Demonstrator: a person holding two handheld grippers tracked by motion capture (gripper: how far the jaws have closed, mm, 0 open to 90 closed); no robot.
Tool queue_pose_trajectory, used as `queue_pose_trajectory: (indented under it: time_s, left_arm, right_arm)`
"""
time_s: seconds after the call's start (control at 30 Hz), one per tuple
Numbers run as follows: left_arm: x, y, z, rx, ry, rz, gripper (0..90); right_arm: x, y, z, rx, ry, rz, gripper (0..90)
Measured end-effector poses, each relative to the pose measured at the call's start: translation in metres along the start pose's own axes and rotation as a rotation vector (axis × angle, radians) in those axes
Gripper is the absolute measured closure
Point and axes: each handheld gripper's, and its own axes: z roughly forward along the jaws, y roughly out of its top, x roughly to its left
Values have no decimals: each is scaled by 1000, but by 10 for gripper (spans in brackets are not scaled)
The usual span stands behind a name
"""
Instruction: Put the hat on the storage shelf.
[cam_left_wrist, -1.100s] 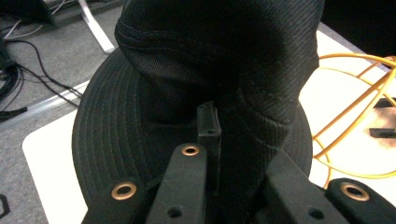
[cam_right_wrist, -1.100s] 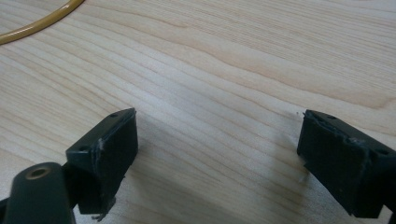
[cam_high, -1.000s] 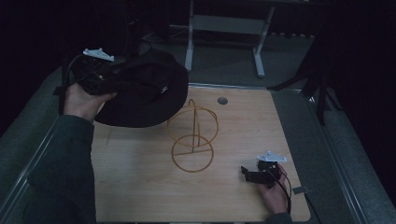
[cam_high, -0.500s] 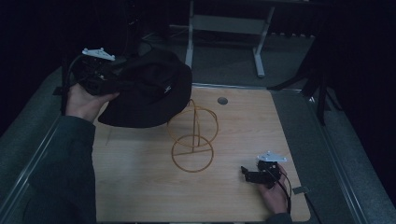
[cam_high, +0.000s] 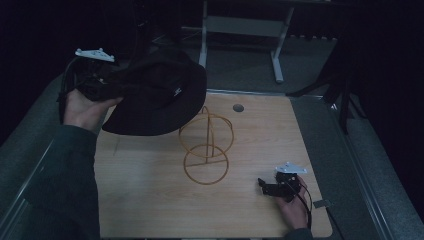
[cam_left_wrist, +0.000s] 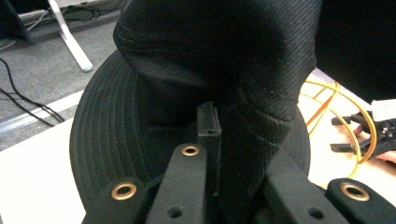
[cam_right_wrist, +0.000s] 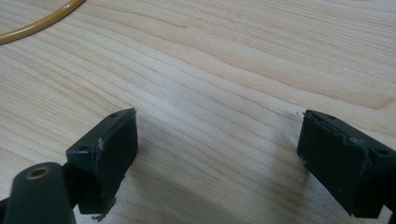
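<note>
Black fabric bucket hat (cam_high: 155, 95) is held aloft, pinched in the left gripper (cam_left_wrist: 233, 154) | yellow wire hat stand (cam_high: 206, 145) is bare, hat judged not yet placed | right gripper (cam_right_wrist: 217, 154) is rested wide apart, empty, on the light wooden table (cam_high: 150, 200)

Light wood table top (cam_high: 150, 200), pale grain lines, flat. Round grey hole cap (cam_high: 238, 107) set in table near far edge. Small grey tab (cam_high: 320, 203) at table's near right edge. Grey floor (cam_high: 240, 70) behind table. White desk frame (cam_high: 204, 30) stands on that floor, 2 legs. Black cables (cam_left_wrist: 23, 100) lie on floor by white leg. Dark stand legs (cam_high: 325, 87) at far right, too dim to tell more.
</note>
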Motion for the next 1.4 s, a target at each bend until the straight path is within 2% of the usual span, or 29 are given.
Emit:
queue_pose_trajectory:
  time_s: [0.13, 0.73, 1.2, 1.4]
  left_arm:
    - [-2, 2, -3, -1, -1, 6, 887]
    - [-23, 11, -16, -27, -70, 59, 886]
    - [-41, 12, -9, -16, -110, 103, 886]
    - [-48, 12, -1, 0, -125, 119, 886]
  right_arm:
    - [0, 0, 0, 0, 0, 0, 122]
    - [0, 0, 0, 1, 0, -2, 122]
    - [0, 0, 0, 1, 1, -2, 122]
    - [0, 0, 0, 1, 0, -2, 122]
